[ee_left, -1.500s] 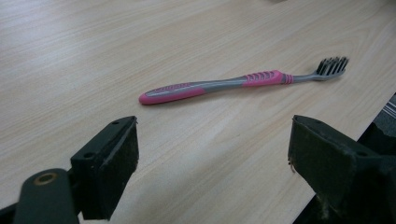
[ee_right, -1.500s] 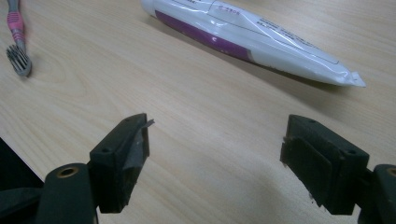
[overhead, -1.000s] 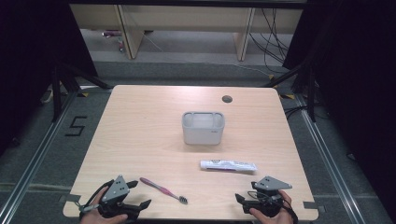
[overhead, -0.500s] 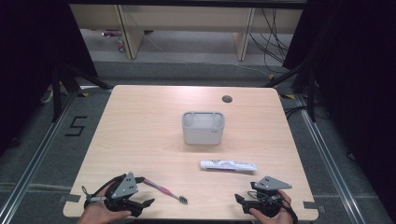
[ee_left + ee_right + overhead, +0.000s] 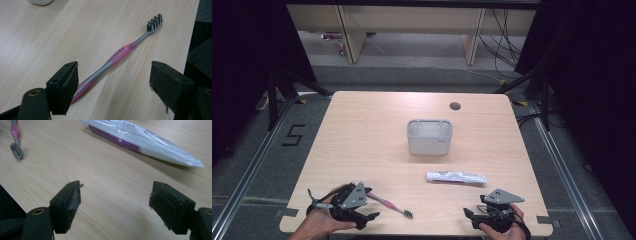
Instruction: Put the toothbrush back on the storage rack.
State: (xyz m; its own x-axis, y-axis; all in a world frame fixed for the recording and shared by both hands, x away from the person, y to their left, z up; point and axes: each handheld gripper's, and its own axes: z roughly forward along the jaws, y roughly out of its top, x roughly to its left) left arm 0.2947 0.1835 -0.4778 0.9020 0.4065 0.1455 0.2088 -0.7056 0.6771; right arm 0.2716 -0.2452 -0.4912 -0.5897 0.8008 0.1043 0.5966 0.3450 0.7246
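left gripper view has the left gripper (image 5: 113, 82) with jaws apart, just closing a little, the pink toothbrush (image 5: 117, 55) lying between them untouched at the table's near left edge. reaching step; next it must drop and clamp the handle (right gripper (image 5: 115, 202) waits agape).
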